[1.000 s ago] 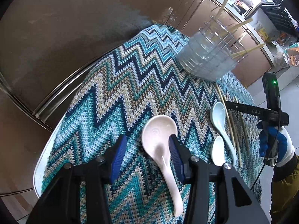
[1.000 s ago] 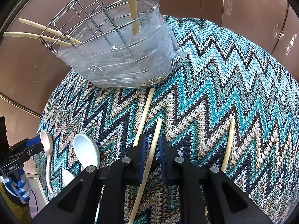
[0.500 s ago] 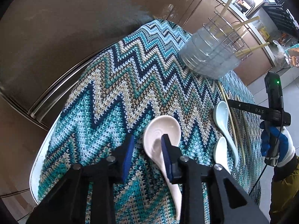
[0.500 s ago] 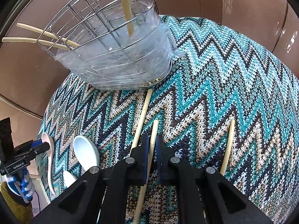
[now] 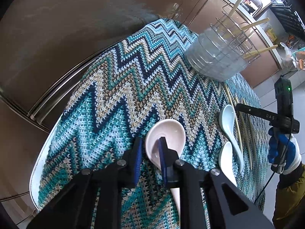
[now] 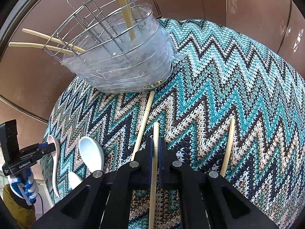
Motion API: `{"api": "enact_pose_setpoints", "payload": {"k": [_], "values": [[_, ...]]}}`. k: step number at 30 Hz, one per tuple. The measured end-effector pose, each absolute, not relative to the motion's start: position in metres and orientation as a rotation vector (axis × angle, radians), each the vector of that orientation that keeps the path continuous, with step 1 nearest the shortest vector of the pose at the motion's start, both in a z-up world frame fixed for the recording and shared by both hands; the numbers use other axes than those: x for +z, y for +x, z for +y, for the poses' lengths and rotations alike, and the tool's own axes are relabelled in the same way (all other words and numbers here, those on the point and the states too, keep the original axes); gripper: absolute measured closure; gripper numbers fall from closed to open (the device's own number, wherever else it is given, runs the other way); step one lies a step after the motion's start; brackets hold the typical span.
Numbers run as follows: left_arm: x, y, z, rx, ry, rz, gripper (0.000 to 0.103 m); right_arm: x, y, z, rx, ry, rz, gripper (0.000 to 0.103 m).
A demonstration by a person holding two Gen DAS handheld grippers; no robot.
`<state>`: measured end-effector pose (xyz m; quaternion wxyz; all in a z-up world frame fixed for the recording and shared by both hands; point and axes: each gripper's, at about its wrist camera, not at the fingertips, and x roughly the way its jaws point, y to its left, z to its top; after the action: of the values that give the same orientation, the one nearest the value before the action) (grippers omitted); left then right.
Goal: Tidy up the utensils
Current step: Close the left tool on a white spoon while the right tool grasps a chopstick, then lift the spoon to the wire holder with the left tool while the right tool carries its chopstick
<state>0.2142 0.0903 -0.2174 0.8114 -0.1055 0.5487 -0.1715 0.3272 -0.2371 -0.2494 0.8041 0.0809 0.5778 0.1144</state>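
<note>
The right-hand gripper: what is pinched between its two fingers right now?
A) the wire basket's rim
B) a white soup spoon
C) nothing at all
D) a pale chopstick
D: in the right wrist view the right gripper has its blue pads closed on a pale chopstick lying on the zigzag cloth.

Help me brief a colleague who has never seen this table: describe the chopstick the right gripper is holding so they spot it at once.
Start at the wire utensil basket with its clear plastic liner on the zigzag knitted cloth. Three pale wooden chopsticks lie in front of it. The held chopstick is the middle one, shut between the right gripper; its neighbours lie loose, one reaching nearly to the basket, one curving off to the right.
</note>
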Motion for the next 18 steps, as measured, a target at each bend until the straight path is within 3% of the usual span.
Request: {"api": "enact_pose_setpoints", "payload": {"k": [4, 18], "values": [[-0.216, 0.214, 0.089, -0.369, -0.247, 1.167, 0.095, -0.243, 0.318, -0.247, 0.256, 0.189, 1.225, 0.097], [-0.210, 0.207, 0.083, -0.340, -0.243, 1.131, 0.097, -0.196, 0.282, -0.270, 0.275, 0.182, 1.159, 0.098]]}}
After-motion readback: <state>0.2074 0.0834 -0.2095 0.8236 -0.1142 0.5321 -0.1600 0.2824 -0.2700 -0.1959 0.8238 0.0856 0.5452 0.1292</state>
